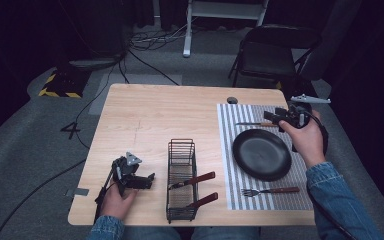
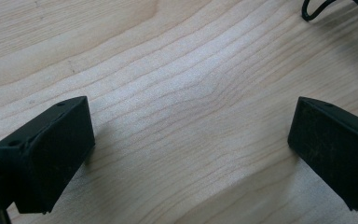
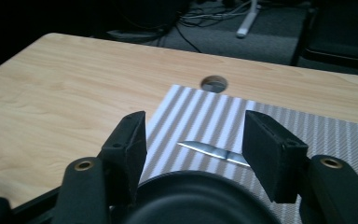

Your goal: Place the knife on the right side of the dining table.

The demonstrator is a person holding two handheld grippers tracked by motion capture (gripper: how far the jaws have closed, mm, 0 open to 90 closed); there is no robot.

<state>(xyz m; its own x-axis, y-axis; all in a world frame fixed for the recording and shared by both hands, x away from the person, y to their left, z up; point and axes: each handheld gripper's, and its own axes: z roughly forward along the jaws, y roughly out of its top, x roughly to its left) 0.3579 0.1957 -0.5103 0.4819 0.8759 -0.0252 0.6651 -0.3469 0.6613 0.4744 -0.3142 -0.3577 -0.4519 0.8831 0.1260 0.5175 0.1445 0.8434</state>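
The right tongs (image 1: 272, 118) hang above the far right of the striped placemat (image 1: 230, 150), jaws apart and gripping nothing; the knife (image 1: 252, 124) lies just below them on the mat, beyond the black plate (image 1: 261, 154); at the near left, the left tongs (image 1: 147, 181) rest wide open and empty on the bare tabletop (image 1: 145, 115), beside the wire rack (image 1: 181, 180).

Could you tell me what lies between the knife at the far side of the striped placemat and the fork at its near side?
In the high view, the black plate lies on the striped placemat between the knife and the fork.
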